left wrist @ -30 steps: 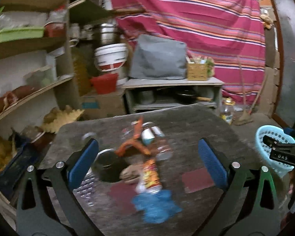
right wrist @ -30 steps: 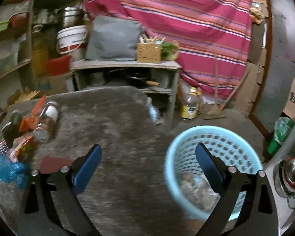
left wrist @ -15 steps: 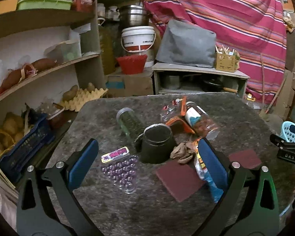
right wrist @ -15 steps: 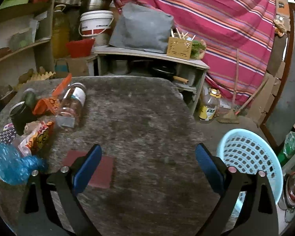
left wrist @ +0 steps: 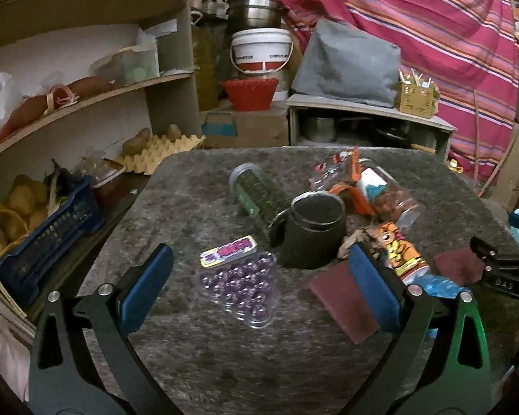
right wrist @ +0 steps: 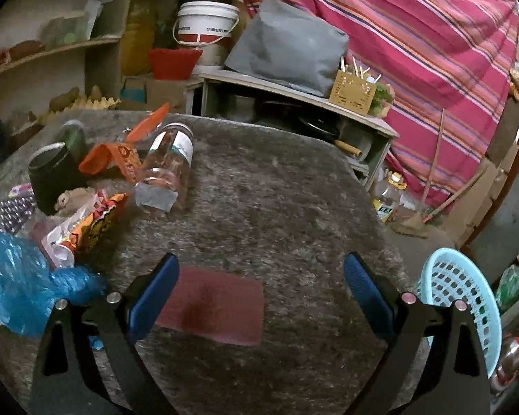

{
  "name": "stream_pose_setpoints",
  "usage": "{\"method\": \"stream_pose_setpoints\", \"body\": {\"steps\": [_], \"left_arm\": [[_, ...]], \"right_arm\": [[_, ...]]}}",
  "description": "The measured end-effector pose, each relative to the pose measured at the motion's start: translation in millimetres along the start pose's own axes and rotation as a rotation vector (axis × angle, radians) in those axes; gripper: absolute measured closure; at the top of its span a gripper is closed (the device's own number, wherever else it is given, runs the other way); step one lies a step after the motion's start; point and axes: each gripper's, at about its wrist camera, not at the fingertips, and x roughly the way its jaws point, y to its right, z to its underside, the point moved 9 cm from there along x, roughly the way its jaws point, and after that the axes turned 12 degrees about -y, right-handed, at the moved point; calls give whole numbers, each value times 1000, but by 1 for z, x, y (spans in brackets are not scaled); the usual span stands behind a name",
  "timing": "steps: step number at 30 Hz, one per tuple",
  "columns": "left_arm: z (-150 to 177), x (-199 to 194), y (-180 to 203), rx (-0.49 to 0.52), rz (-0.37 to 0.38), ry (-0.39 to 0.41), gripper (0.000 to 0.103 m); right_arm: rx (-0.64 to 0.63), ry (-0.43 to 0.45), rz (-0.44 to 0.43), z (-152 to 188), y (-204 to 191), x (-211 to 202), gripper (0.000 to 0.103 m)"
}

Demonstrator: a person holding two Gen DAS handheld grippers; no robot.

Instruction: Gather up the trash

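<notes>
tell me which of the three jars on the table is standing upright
The black jar with the open mouth, nearest the left gripper. The green-filled jar and the clear jar both lie on their sides.

The table (left wrist: 225,363) has a grey, mottled surface. The cloth (right wrist: 415,34) behind is pink with orange and dark stripes. The basket (right wrist: 467,297) is light blue with a pattern of holes. The two pads (right wrist: 214,306) are dark red. The crumpled bag (right wrist: 14,283) is blue, the cup (left wrist: 315,231) black, the bead packet (left wrist: 242,287) purple.
</notes>
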Motion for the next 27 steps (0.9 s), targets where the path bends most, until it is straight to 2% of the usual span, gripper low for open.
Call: {"method": "stream_pose_setpoints", "body": {"steps": [4, 10, 19, 23, 27], "left_arm": [[1, 5, -7, -5, -8, -9, 5], [0, 14, -8, -34, 20, -27, 5], [4, 27, 0, 13, -13, -42, 5], [7, 36, 4, 7, 4, -67, 5], [7, 36, 9, 18, 1, -62, 5]], "right_arm": [[17, -9, -13, 1, 2, 3, 9], [52, -32, -55, 4, 12, 8, 9], [45, -68, -69, 14, 23, 16, 9], [81, -100, -109, 19, 24, 24, 5], [85, -118, -160, 21, 7, 28, 5]]}}
